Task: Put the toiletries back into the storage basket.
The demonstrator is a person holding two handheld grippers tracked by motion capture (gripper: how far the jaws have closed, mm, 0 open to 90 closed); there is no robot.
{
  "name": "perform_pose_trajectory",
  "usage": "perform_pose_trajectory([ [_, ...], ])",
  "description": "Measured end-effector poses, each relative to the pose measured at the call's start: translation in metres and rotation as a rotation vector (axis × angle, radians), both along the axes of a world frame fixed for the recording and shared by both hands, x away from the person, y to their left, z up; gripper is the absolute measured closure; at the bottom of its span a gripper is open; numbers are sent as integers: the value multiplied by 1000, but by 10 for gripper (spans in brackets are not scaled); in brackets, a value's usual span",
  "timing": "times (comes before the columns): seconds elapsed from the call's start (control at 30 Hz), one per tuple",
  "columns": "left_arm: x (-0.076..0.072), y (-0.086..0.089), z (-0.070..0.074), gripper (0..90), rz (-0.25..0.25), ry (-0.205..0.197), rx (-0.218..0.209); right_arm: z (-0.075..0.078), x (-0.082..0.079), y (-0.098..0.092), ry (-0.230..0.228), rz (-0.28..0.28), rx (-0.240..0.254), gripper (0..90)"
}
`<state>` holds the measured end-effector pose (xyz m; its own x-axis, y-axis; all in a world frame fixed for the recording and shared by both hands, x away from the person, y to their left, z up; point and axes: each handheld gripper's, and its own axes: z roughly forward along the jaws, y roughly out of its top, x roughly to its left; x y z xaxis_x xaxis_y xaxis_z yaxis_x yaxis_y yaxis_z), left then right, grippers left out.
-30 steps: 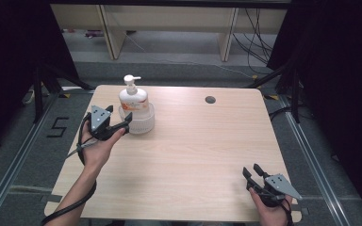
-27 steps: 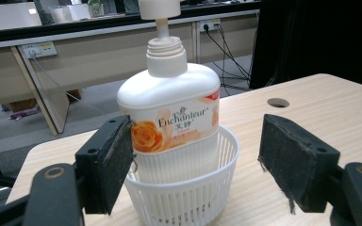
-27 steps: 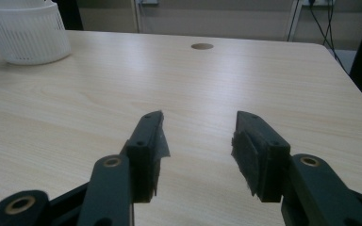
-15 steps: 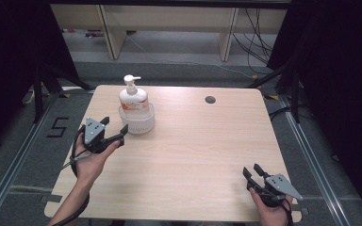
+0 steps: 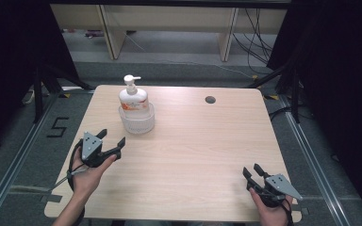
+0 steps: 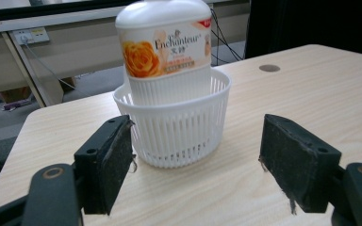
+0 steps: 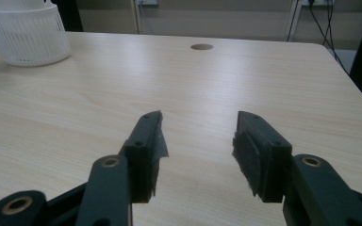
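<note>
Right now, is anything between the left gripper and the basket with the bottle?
Nothing visible. The left gripper is open and faces the basket holding the bottle, with bare table between them.

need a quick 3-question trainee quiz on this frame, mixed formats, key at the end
1. True or false: the pump bottle lies on its side beside the white basket.
2. Which tool is nearer the basket?
A. left tool
B. right tool
C. both equally near
3. Fill in: the jaws of the left tool stand ____, with nothing between them.

Key
1. False. It stands upright inside the basket.
2. A. The left tool sits just short of the basket, apart from it; the right tool is at the table's near right corner.
3. Open.
</note>
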<state>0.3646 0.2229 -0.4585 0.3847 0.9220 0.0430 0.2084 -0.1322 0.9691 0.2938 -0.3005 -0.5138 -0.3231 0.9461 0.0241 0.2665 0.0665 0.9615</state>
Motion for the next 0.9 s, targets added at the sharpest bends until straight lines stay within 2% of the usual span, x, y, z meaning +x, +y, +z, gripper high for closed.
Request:
perform_pose_trajectory([
  [0.17, -6, 5, -15, 252, -9, 17, 9, 0, 0, 0, 0, 2, 2, 521],
  [0.43, -15, 15, -42, 252, 14, 52, 12, 0, 0, 0, 2, 0, -4, 520],
  [0.47, -15, 15, -42, 252, 14, 52, 12, 0, 0, 0, 2, 0, -4, 520],
  [0.5, -16, 17, -47, 252, 20, 55, 9, 0, -1, 2, 18, 3, 17, 519],
  [0.67, -17, 20, -53, 253, 27, 59, -4, 0, 0, 2, 16, 7, 19, 519],
  [0.7, -17, 22, -56, 253, 34, 60, -8, 0, -1, 3, 27, 10, 27, 518],
  [0.87, -18, 25, -61, 255, 45, 63, -17, 0, 0, 0, 0, 4, -3, 517],
  [0.9, -19, 25, -63, 255, 47, 66, -17, -1, 1, 2, -3, 4, 22, 517],
])
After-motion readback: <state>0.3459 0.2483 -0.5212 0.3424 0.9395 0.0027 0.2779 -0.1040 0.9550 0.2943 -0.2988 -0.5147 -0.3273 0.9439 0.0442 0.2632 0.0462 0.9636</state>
